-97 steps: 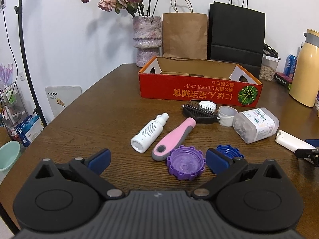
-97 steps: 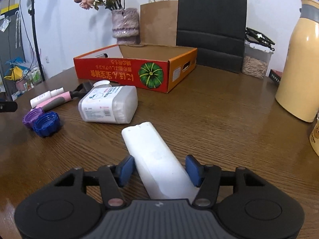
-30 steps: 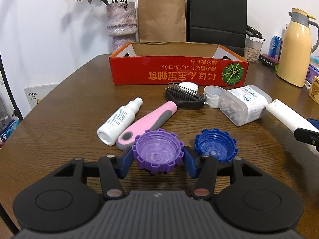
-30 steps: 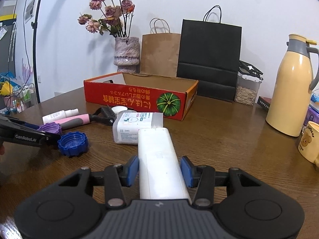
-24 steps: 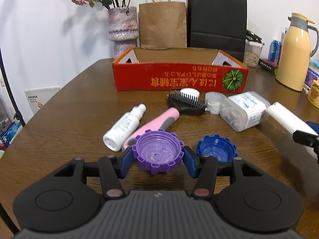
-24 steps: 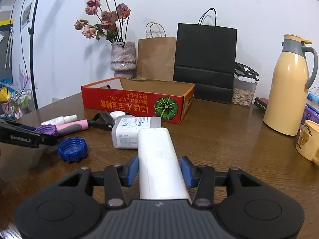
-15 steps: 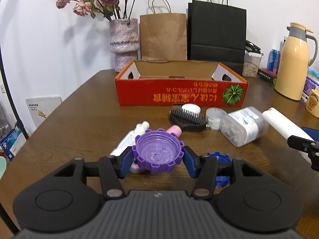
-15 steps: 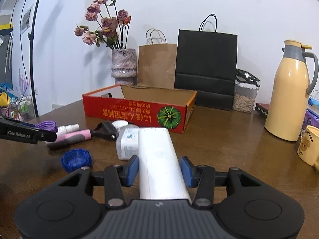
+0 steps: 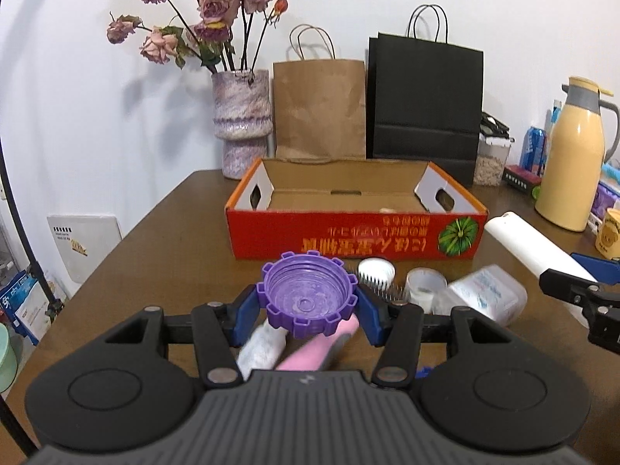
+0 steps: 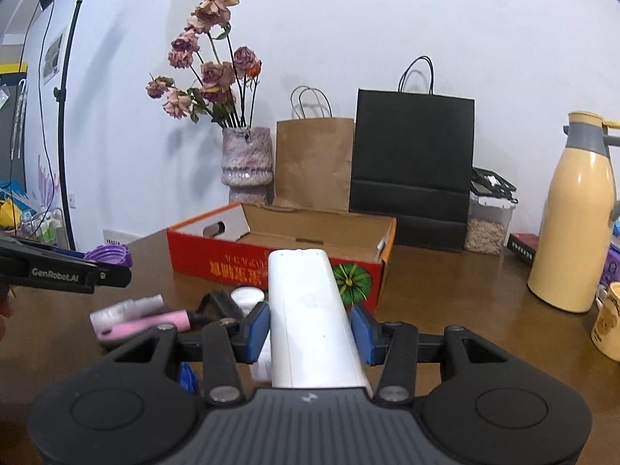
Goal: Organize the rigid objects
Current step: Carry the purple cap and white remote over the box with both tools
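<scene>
Both loads are up off the worktop point(image 9: 162, 228) and facing the red cardboard box point(image 9: 354, 240). The left gripper point(image 9: 308, 310) pinches the purple cap point(image 9: 308, 296) across its toothed rim, a light, stiff piece whose notches give the pads good bite. The right gripper point(image 10: 308, 333) clamps the white remote point(image 10: 310, 317) by its long sides, near mid-length; that smooth, hard plastic looks likely to slip or pivot if tipped. Below wait the pink-handled brush point(image 10: 149, 323), spray bottle point(image 10: 126, 308) and clear container point(image 9: 484, 296).
</scene>
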Demonstrator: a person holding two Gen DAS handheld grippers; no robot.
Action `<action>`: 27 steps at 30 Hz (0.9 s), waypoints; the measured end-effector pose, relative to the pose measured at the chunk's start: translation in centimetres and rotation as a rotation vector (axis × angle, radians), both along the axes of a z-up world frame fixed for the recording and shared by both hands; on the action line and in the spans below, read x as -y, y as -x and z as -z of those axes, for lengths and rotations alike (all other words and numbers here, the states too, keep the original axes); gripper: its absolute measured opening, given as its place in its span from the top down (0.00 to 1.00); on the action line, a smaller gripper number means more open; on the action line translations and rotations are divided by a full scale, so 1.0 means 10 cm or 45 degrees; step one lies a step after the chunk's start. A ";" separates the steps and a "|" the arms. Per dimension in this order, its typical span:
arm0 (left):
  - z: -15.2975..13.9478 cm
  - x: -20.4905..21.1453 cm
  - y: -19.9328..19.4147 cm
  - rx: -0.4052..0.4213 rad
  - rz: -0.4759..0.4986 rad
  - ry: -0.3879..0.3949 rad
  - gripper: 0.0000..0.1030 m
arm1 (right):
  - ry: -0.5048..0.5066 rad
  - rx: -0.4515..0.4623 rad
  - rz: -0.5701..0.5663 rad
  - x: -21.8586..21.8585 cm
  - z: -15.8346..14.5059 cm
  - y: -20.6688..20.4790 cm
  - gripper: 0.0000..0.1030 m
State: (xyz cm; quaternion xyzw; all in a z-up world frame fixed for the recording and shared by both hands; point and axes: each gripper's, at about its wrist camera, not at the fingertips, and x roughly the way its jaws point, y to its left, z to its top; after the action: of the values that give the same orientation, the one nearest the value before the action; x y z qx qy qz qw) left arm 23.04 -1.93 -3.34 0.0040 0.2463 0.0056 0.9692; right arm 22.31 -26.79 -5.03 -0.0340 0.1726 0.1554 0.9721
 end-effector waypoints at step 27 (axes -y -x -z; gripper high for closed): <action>-0.39 -0.01 -1.31 0.106 -0.036 0.056 0.47 | -0.098 0.065 0.072 -0.40 -0.30 -1.25 0.56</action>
State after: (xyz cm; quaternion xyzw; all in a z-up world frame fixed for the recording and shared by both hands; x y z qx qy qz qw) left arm 36.15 -1.85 0.59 -0.0211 0.2058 0.0139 0.9783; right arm 34.82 -22.78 -2.08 0.0043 0.1423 0.1336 0.9808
